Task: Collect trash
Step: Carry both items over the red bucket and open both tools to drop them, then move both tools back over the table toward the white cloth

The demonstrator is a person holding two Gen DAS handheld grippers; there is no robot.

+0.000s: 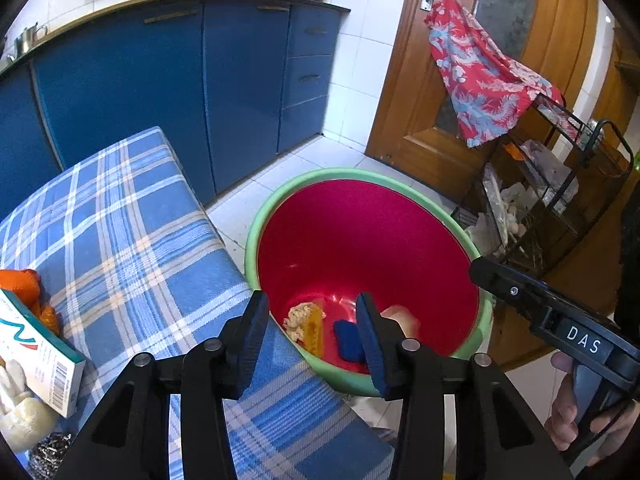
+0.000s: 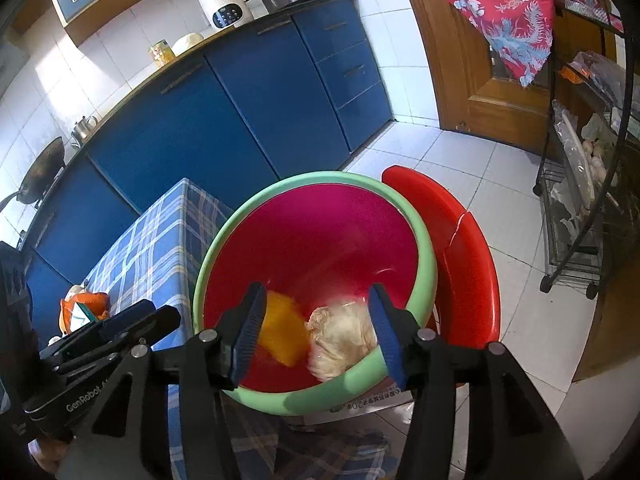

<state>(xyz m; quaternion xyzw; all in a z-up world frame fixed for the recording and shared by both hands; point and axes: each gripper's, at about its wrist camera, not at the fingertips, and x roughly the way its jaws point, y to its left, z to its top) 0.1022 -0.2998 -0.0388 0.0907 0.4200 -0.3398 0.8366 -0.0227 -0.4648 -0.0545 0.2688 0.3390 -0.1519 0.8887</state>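
A red basin with a green rim stands beside the table. In it lie a yellow piece, a blue scrap and a pale blurred bundle. My left gripper is open and empty over the basin's near edge. My right gripper is open above the basin, the pale bundle between and below its fingers, apart from them. On the checked table lie a white-green box, orange peel, a white lump and a steel scourer.
Blue cabinets run behind the table. A red stool or lid sits behind the basin. A black wire rack with bags stands by the wooden door. White floor tiles lie around.
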